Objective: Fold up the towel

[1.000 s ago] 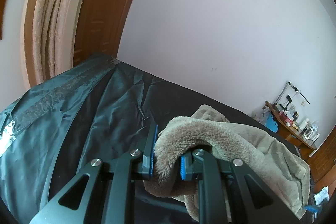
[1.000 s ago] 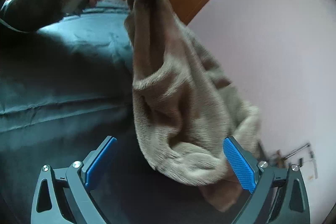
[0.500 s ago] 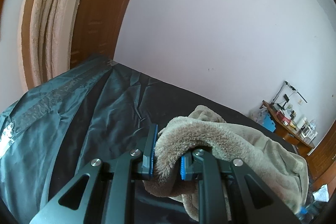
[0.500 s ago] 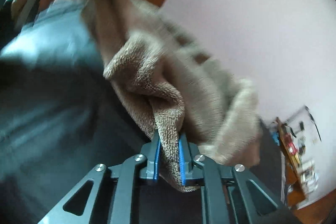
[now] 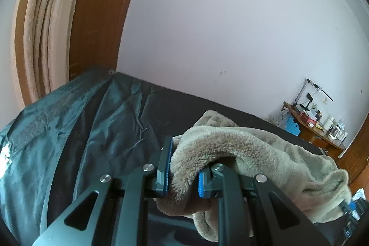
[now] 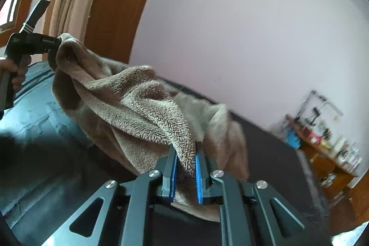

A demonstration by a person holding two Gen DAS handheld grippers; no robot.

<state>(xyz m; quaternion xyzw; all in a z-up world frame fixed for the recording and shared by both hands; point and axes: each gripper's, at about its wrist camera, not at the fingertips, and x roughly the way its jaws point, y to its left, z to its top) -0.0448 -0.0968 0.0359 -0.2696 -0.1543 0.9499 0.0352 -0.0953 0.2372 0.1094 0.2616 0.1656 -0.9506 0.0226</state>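
— While both of my grippers are up over the bed (image 5: 96, 130), where is the towel (image 6: 143, 105)?

— It hangs between them, lifted off the dark cover. My left gripper (image 5: 183, 171) has its fingers (image 5: 165, 167) clenched on a thick rolled edge of it, and the rest drapes away to the right.

— And your right gripper (image 6: 185, 173)?

— Its blue fingers (image 6: 172, 173) are clamped on another bunched fold, with fluffy pile squeezed between them. From that side I see my left hand (image 6: 13, 72) on the other handle, up at the left, with the towel stretched across from there.

— What stands behind?

— A pale wall (image 5: 230, 27), a brown door (image 5: 99, 22), and a cluttered desk (image 5: 311, 128) in the far corner.
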